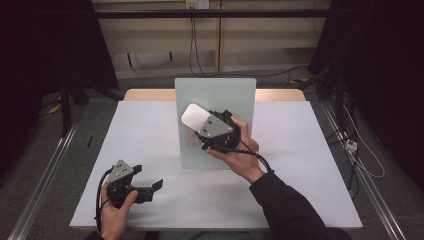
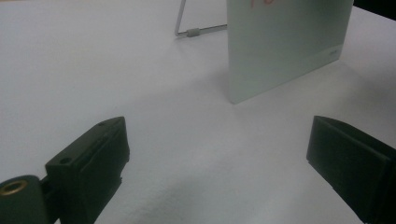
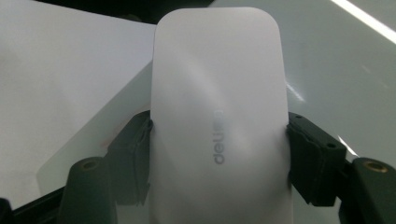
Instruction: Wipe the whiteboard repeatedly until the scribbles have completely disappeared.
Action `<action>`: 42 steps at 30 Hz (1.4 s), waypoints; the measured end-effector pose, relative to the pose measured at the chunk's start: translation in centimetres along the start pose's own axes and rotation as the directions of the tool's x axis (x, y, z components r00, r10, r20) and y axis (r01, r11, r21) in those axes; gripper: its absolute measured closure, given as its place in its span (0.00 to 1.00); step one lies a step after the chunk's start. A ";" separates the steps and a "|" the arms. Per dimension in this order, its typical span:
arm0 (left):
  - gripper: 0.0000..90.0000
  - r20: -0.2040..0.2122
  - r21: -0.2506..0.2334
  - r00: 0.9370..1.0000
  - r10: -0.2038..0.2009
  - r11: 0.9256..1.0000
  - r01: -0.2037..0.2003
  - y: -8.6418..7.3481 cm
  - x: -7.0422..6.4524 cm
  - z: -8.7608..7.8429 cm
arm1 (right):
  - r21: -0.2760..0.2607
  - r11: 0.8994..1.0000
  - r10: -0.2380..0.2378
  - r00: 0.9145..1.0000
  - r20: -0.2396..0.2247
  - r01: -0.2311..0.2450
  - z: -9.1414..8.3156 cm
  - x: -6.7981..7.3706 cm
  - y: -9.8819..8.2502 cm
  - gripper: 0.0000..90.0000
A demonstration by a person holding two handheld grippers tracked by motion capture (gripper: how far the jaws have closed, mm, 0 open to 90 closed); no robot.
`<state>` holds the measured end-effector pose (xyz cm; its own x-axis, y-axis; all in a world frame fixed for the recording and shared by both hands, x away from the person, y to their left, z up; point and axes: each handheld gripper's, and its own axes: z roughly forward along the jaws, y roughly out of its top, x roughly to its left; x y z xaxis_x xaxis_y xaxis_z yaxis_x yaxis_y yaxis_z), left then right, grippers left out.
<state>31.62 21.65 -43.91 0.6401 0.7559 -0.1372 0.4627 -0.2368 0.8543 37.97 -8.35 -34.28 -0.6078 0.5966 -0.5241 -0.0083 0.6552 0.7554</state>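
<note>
Right gripper [image 1: 196,125] clamping a white whiteboard eraser [image 3: 218,121] by its long sides, both jaws pressing flush against the edges. Holding it at centre frame in the high view, against the upright whiteboard [image 1: 235,100], near faint red marks [image 1: 191,140] at the board's lower left. Judging the step: wiping in hand; next, likely sliding down across those marks with steady pressure. Showing as a smooth, rounded-corner slab with grey "deli" lettering. Left gripper [image 1: 150,187] resting at lower left on the white table [image 1: 310,165], jaws apart, holding nothing.
</note>
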 end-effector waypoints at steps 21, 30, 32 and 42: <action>0.06 0.003 0.000 1.000 0.000 1.000 0.000 0.0 0.1 0.0 | 0.020 1.000 -0.003 1.000 -0.019 0.004 0.4 0.2 0.9 0.35; 0.06 0.004 0.000 1.000 0.001 1.000 -0.001 0.0 0.0 0.1 | -0.002 0.998 0.062 0.995 0.078 -0.062 -0.4 -2.2 2.1 0.35; 0.06 0.006 -0.001 1.000 -0.001 1.000 0.001 0.0 0.0 0.1 | -0.004 0.999 0.055 0.995 0.080 -0.055 -0.3 -2.0 2.0 0.35; 0.06 0.005 -0.002 1.000 0.000 1.000 0.000 0.0 0.0 0.1 | 0.028 1.000 0.011 0.999 -0.049 -0.010 1.4 2.5 0.3 0.35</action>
<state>31.64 21.61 -43.96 0.6431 0.7529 -0.1396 0.4613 -0.2355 0.8554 37.57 -6.01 -35.87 -0.6459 0.5804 -0.4959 0.0202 0.6623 0.7489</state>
